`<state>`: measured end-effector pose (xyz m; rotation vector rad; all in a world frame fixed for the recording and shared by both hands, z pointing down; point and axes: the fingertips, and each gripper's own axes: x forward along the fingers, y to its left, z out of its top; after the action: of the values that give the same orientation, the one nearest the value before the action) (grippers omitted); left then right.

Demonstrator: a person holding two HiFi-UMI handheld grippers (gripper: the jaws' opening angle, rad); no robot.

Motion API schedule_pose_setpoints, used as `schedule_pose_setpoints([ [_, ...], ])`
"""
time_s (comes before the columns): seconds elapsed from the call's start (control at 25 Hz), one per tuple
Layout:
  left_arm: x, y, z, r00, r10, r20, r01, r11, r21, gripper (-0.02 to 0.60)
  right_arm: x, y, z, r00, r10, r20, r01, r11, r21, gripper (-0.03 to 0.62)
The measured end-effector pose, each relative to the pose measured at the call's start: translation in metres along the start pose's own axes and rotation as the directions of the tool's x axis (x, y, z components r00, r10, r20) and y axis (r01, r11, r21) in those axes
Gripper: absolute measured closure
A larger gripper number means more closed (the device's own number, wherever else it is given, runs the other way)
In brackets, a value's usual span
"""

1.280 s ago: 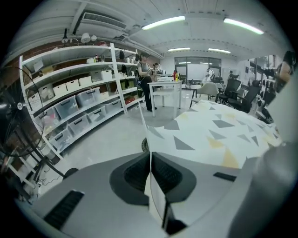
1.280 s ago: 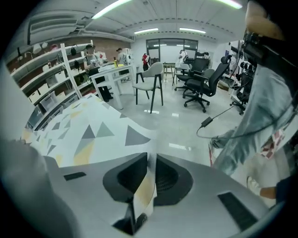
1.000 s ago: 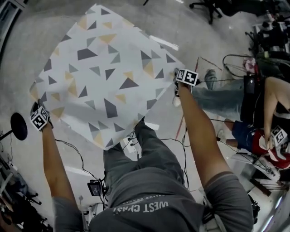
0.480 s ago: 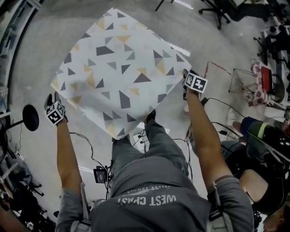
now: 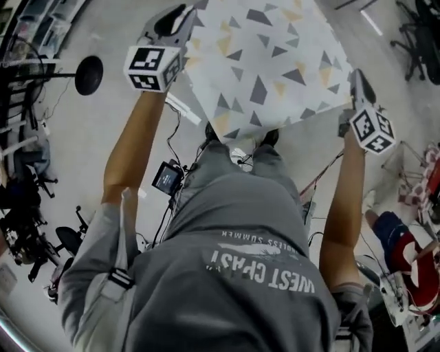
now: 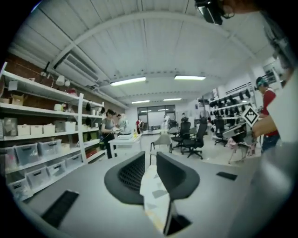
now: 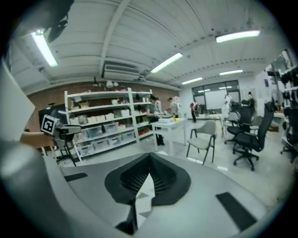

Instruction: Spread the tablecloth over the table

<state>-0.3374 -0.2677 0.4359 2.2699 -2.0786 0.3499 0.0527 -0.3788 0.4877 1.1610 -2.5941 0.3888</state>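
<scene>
The tablecloth point(image 5: 268, 62) is white with grey and yellow triangles and fills the top middle of the head view. My left gripper point(image 5: 175, 17) is raised at its left corner. In the left gripper view its jaws point(image 6: 149, 160) are closing, with a strip of the tablecloth point(image 6: 156, 195) caught between them. My right gripper point(image 5: 359, 79) is up at the cloth's right corner. It point(image 7: 150, 162) is shut on a fold of the tablecloth point(image 7: 145, 190). A near corner of the cloth hangs down in front of my legs. The table underneath is hidden.
A black round stand base point(image 5: 89, 74) sits on the floor to the left. A small device point(image 5: 167, 177) with cables lies by my feet. Another person point(image 5: 405, 254) is at the lower right. Storage shelves point(image 6: 42, 139), a white table point(image 7: 170, 124) and office chairs point(image 6: 191, 139) stand ahead.
Both hands have risen high from beside the flat cloth, taking its left and right corners up with them. The grippers now point nearly level across the room.
</scene>
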Motion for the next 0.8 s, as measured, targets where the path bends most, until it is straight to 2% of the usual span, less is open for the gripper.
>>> schedule_pose_setpoints([
  [0.12,-0.021,-0.045,0.068,0.984,-0.131,0.117,0.124,0.99,0.068,0.556,-0.029,0.069,0.051,0.989,0.125,0.079,-0.117,0.988,-0.099,0.585],
  [0.28,-0.054,-0.09,0.136,0.941,-0.249,0.23,0.22,0.965,0.144,0.58,-0.07,0.148,0.108,0.955,0.258,0.146,-0.226,0.952,-0.208,0.585],
  [0.48,-0.092,-0.126,0.192,0.882,-0.344,0.322,0.295,0.936,0.192,0.58,-0.109,0.212,0.155,0.922,0.34,0.184,-0.279,0.915,-0.293,0.585],
  [0.56,-0.107,-0.136,0.207,0.865,-0.363,0.345,0.307,0.929,0.207,0.58,-0.124,0.227,0.17,0.911,0.357,0.207,-0.283,0.905,-0.318,0.585],
  [0.68,-0.128,-0.147,0.22,0.859,-0.382,0.341,0.324,0.921,0.215,0.58,-0.141,0.248,0.187,0.894,0.388,0.224,-0.298,0.889,-0.348,0.585],
  [0.8,-0.146,-0.15,0.229,0.865,-0.375,0.334,0.319,0.924,0.211,0.58,-0.155,0.265,0.199,0.882,0.408,0.236,-0.308,0.877,-0.369,0.585],
])
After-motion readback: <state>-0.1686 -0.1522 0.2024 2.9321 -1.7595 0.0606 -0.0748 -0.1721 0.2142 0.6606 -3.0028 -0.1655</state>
